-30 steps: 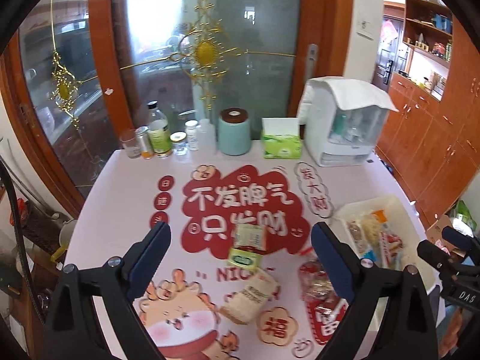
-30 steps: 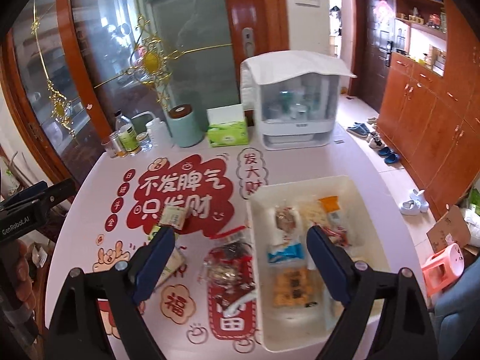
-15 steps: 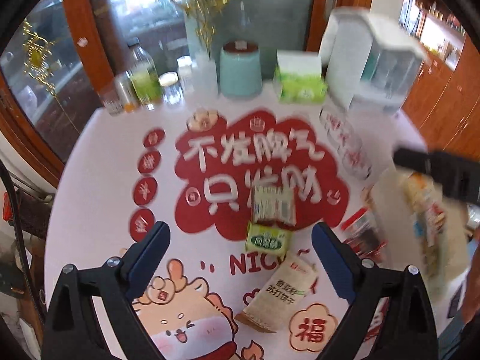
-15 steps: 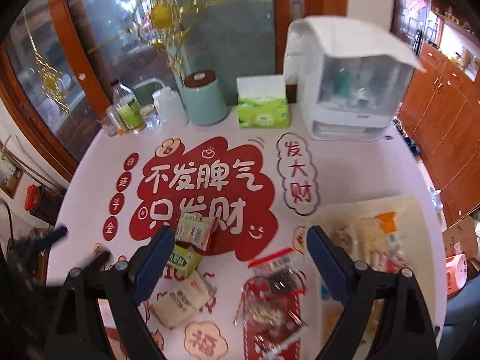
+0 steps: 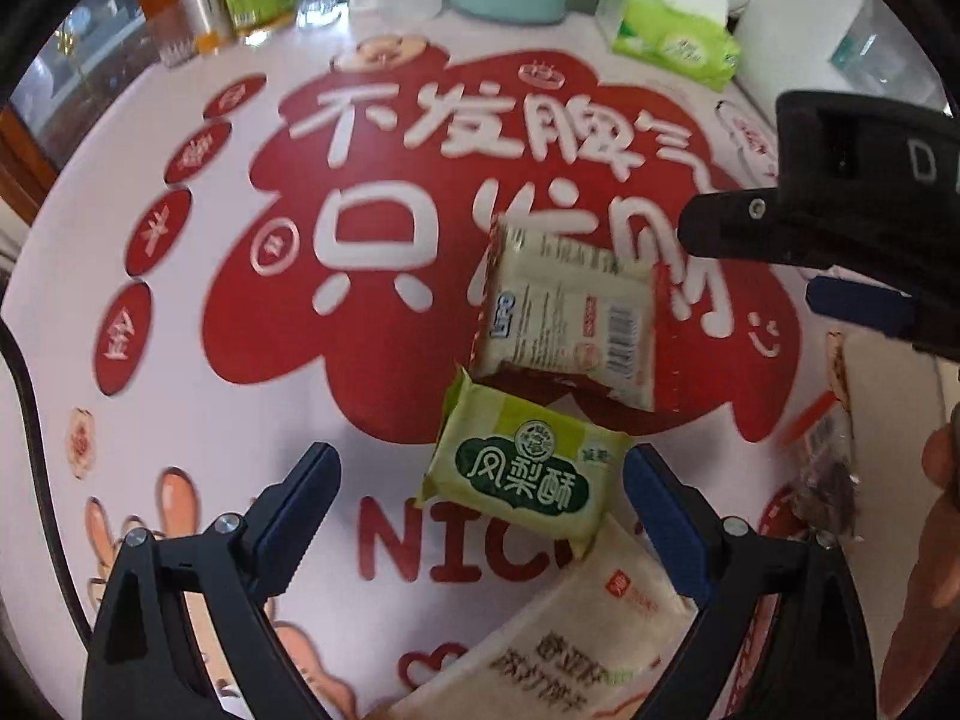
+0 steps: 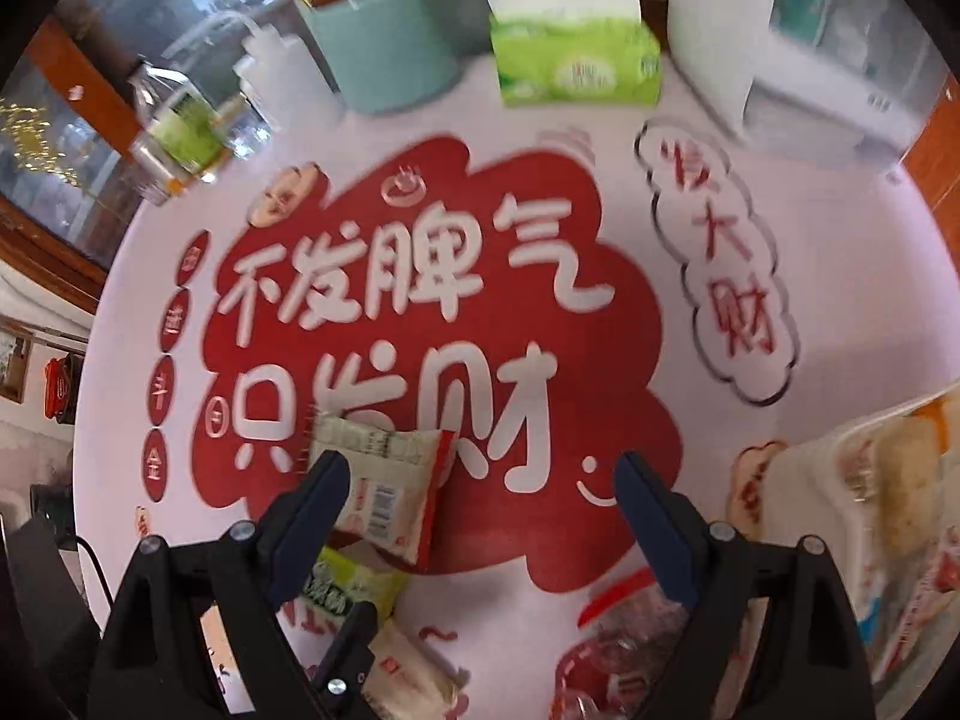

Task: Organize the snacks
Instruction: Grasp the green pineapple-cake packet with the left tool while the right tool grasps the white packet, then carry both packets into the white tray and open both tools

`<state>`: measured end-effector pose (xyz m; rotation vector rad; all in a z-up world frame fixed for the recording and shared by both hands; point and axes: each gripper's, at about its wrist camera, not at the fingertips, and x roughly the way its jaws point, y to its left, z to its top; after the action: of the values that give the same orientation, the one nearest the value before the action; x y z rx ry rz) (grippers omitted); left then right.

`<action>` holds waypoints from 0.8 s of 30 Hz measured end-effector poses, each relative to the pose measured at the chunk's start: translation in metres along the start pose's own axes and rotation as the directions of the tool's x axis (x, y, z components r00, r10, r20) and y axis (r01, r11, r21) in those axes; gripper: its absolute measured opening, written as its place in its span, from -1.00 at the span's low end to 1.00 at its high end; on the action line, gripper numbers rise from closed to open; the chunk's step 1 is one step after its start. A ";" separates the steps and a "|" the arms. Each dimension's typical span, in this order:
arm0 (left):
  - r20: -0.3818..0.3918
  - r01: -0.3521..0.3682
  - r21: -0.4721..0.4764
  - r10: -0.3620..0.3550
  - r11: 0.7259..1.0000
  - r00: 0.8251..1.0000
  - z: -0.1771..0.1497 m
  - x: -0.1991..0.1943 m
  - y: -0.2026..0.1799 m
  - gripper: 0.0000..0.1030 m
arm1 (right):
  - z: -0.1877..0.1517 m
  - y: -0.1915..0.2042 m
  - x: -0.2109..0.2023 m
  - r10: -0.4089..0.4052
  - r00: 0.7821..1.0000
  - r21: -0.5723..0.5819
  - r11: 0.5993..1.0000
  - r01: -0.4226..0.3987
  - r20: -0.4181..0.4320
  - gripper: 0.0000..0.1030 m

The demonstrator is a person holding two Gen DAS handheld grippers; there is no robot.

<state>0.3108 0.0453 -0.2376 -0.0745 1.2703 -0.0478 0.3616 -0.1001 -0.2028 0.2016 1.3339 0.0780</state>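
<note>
Three loose snack packets lie on the red-and-white tablecloth. They are a white packet with red edges (image 5: 570,330), a green pineapple-cake packet (image 5: 522,474) and a beige cracker packet (image 5: 570,648). My left gripper (image 5: 480,480) points steeply down, open, with the green packet between its fingers and untouched. My right gripper (image 6: 480,480) is open too, above the white packet (image 6: 390,492), which lies by its left finger. One of its fingers (image 5: 858,306) shows at the right of the left wrist view. A clear bag of dark snacks (image 6: 618,648) lies lower right.
A white tray (image 6: 888,480) holding several snacks sits at the right edge. Along the table's back stand a green tissue box (image 6: 570,60), a teal canister (image 6: 384,42), a bottle (image 6: 180,126) and a white appliance (image 6: 780,60). A hand (image 5: 936,510) shows at right.
Both grippers have dropped toward the table and tipped downward. The right one has shifted left, from above the tray to above the loose packets. The jaws stay wide.
</note>
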 end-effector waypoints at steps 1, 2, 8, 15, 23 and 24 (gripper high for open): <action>0.001 -0.003 0.001 0.003 1.000 1.000 0.000 0.003 0.000 0.81 | 0.000 -0.002 0.005 0.014 1.000 0.010 1.000 -0.014 -0.011 0.75; 0.036 -0.013 0.010 0.013 1.000 0.999 0.000 0.001 -0.002 0.77 | -0.001 -0.002 0.009 0.018 1.000 0.012 1.000 -0.018 -0.017 0.75; 0.074 -0.005 0.014 0.004 1.000 0.997 0.002 -0.004 0.009 0.10 | -0.003 0.008 0.025 0.043 0.998 -0.002 0.999 -0.043 -0.046 0.75; 0.101 -0.034 -0.034 0.037 0.999 0.994 -0.012 -0.016 0.048 -0.04 | -0.006 0.033 0.042 0.035 0.997 -0.009 0.999 -0.036 -0.068 0.76; 0.078 -0.038 -0.133 0.049 0.990 0.996 -0.008 -0.013 0.096 -0.04 | -0.009 0.077 0.056 -0.127 0.991 -0.108 0.986 0.123 -0.036 0.76; 0.075 -0.039 -0.141 0.050 0.989 0.996 -0.008 -0.014 0.099 -0.04 | -0.010 0.079 0.056 -0.134 0.990 -0.108 0.986 0.130 -0.032 0.76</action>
<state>0.2985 0.1452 -0.2348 -0.1674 1.1950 0.0819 0.3701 -0.0121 -0.2437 0.0214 1.3751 0.0409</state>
